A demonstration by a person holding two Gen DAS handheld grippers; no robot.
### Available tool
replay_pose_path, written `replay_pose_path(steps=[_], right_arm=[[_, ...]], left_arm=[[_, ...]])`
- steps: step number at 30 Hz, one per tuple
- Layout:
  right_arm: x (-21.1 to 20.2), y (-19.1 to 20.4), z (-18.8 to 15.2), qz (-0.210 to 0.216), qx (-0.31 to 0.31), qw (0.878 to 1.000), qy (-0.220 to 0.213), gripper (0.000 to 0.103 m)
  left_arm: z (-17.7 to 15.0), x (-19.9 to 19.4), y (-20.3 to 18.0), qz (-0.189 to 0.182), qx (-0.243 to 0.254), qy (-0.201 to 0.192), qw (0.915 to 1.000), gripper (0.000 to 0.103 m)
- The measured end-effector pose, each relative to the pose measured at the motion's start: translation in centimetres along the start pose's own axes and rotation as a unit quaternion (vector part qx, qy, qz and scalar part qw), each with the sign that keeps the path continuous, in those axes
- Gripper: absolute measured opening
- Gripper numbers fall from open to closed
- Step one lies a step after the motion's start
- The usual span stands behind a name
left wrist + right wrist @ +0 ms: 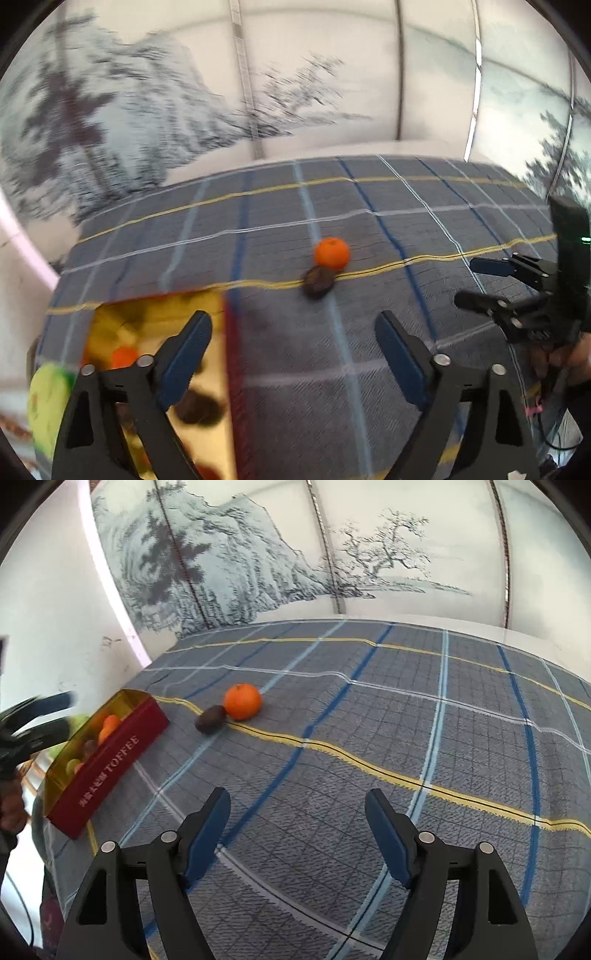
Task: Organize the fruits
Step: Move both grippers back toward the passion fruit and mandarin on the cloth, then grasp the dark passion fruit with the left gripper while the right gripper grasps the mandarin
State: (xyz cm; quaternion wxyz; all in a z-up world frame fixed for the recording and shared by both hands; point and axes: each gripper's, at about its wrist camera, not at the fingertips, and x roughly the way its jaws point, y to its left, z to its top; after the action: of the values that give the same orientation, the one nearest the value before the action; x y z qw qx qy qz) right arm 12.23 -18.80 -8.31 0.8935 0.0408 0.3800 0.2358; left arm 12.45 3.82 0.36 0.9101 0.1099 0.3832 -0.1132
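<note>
1. Orange (242, 701) sits on the plaid table (369, 720), touching a dark brown fruit (210, 719).
2. Red toffee box (107, 764) nearby holds other fruit.
3. Left claw (293, 354) and right claw (297, 834) both released, holding nothing.

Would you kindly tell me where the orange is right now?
The orange sits on the plaid cloth, touching a dark brown fruit, right of the red toffee box.

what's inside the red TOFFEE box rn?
In the red, gold-lined TOFFEE box: small orange fruit, yellow-green fruit and a dark round one. The near wall hides the floor, so a full count isn't possible.
</note>
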Motion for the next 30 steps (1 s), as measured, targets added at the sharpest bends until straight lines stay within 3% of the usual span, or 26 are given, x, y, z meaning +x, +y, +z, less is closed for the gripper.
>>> replay_pose_path(steps=[4,8,14,19,20,21,22,24,28,30], right_arm=[[-0.7,-0.8,-0.1,0.026,0.021,0.999,-0.016,0.081],[-0.9,-0.8,-0.2,0.041,0.024,0.999,-0.023,0.083],[-1.1,-0.9,-0.3,0.055,0.028,0.998,-0.029,0.086],[-1.2,-1.0,-0.4,0.062,0.031,0.997,-0.031,0.087],[-1.2,-1.0,-0.4,0.062,0.031,0.997,-0.031,0.088],[-1.2,-1.0,-0.4,0.062,0.031,0.997,-0.031,0.088],[-1.2,-1.0,-0.4,0.061,0.031,0.997,-0.031,0.088],[-1.2,-1.0,-0.4,0.059,0.031,0.997,-0.031,0.088],[-1.0,-0.8,-0.4,0.059,0.029,0.998,-0.024,0.088],[-0.1,-0.7,0.0,0.063,0.023,0.998,0.005,0.088]], left_arm=[[1.5,4.4,-1.9,0.006,0.023,0.035,0.9991,0.072],[2.8,7.7,-1.6,0.010,0.007,0.065,0.9978,0.063],[3.4,10.8,-1.4,0.029,0.017,0.093,0.9951,0.062],[2.8,12.8,-1.0,0.016,0.004,0.117,0.9929,0.061],[2.7,12.7,-0.8,0.004,-0.007,0.109,0.9940,0.054],[2.7,12.8,-0.6,-0.017,-0.020,0.111,0.9934,0.037],[2.6,12.8,-0.4,-0.036,-0.036,0.114,0.9922,0.033],[2.4,12.4,-0.5,-0.029,-0.049,0.116,0.9917,0.033],[1.1,8.8,-1.9,-0.041,-0.066,0.074,0.9942,0.033],[0.4,6.4,-2.6,-0.043,-0.071,0.049,0.9954,0.033]])
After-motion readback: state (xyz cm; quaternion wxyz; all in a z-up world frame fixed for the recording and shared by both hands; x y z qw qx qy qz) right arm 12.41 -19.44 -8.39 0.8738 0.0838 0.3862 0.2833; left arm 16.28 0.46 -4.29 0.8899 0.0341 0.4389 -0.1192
